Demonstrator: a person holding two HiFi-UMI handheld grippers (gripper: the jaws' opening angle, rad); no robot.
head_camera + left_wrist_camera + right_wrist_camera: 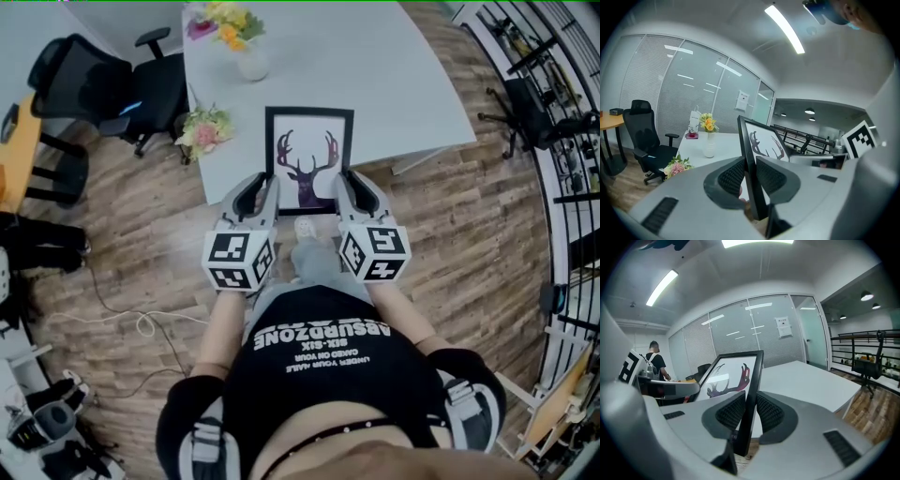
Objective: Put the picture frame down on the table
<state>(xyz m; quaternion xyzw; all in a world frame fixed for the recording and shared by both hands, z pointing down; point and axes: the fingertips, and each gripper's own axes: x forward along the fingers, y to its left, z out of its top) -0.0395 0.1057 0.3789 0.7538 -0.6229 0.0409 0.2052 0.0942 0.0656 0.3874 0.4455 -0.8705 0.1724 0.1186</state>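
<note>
Right over the near edge of the table [403,84], the picture frame [309,155] is held up, left gripper [268,187] clamped on its left side, right gripper [348,186] on its right, a flower bunch [204,127] by the near left corner, a vase [251,64] farther back.

Black picture frame [309,141], purple deer [307,174] on white (white table [403,66], brown plank floor [469,234]).

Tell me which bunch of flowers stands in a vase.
The yellow bunch, in the white vase; the pink bunch by the white table shows none.
</note>
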